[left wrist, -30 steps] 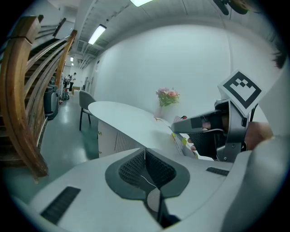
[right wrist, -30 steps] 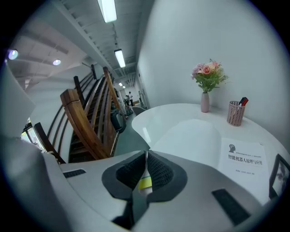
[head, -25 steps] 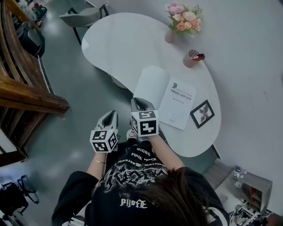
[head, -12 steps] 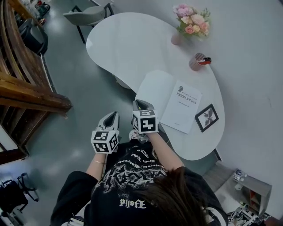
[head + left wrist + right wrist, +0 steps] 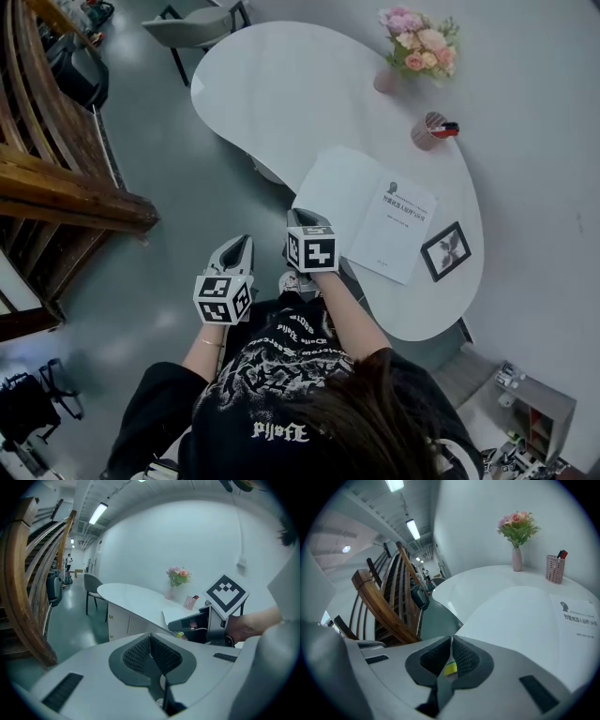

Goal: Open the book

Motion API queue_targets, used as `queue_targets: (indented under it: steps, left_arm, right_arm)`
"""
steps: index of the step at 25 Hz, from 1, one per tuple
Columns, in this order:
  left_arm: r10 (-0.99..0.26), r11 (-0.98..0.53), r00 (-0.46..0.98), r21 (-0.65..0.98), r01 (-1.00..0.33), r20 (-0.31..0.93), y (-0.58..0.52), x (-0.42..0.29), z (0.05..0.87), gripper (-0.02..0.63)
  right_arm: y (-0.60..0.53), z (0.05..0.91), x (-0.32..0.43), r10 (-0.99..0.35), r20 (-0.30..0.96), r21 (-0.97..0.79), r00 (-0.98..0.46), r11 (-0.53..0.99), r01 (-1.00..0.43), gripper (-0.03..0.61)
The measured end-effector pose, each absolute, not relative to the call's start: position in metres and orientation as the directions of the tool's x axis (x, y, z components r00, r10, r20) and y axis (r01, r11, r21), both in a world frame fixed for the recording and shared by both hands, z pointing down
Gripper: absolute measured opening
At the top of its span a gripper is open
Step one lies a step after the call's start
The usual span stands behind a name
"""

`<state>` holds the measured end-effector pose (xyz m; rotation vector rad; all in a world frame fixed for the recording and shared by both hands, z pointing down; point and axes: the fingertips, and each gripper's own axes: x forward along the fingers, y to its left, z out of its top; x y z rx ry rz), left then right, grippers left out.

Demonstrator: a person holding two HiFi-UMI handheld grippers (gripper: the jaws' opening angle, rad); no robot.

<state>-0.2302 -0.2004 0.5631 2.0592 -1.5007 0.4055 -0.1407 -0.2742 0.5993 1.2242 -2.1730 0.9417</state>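
Observation:
The book [image 5: 375, 211] lies open and flat on the white table [image 5: 281, 84], a blank page on the left and a printed page on the right. My right gripper [image 5: 302, 217] hangs at the table's near edge, by the blank page's near corner, with its jaws shut and nothing between them. In the right gripper view the blank page [image 5: 520, 616] spreads out just beyond the right gripper [image 5: 451, 639]. My left gripper [image 5: 239, 242] is shut and hovers over the floor, left of the table and away from the book. In the left gripper view, beyond the left gripper [image 5: 151, 637], the right gripper's body [image 5: 190, 623] shows.
A vase of pink flowers [image 5: 417, 52], a pen cup [image 5: 429, 131] and a small framed picture [image 5: 447, 250] stand on the table around the book. A grey chair [image 5: 192, 28] sits at the table's far end. A wooden stair railing [image 5: 66, 187] runs along the left.
My right gripper has sunk a little beside the book's near corner. The left gripper has barely shifted. The book lies as before.

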Motion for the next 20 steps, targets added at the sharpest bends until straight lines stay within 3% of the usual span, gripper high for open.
queue_targets:
  steps: [7, 9, 10, 20]
  left_arm:
    - [-0.77, -0.222, 0.328, 0.253, -0.942, 0.547, -0.196, -0.229, 0.562, 0.025]
    - [-0.769, -0.228, 0.334, 0.255, -0.94, 0.544, -0.195, -0.225, 0.562, 0.025]
    - [-0.769, -0.232, 0.338, 0.256, -0.938, 0.542, -0.195, -0.223, 0.561, 0.025]
    - [-0.755, -0.314, 0.416, 0.277, -0.908, 0.508, -0.2, -0.184, 0.553, 0.025]
  right_arm:
    - [-0.272, 0.597, -0.145, -0.532, 0.662, -0.348, -0.528, 0.407, -0.845, 0.052]
    - [-0.271, 0.592, -0.148, -0.527, 0.635, -0.397, -0.565, 0.405, -0.824, 0.175]
    - [-0.27, 0.587, -0.147, -0.532, 0.622, -0.414, -0.574, 0.399, -0.818, 0.184]
    - [-0.269, 0.519, -0.092, -0.676, 0.479, -0.413, -0.56, 0.39, -0.823, 0.184]
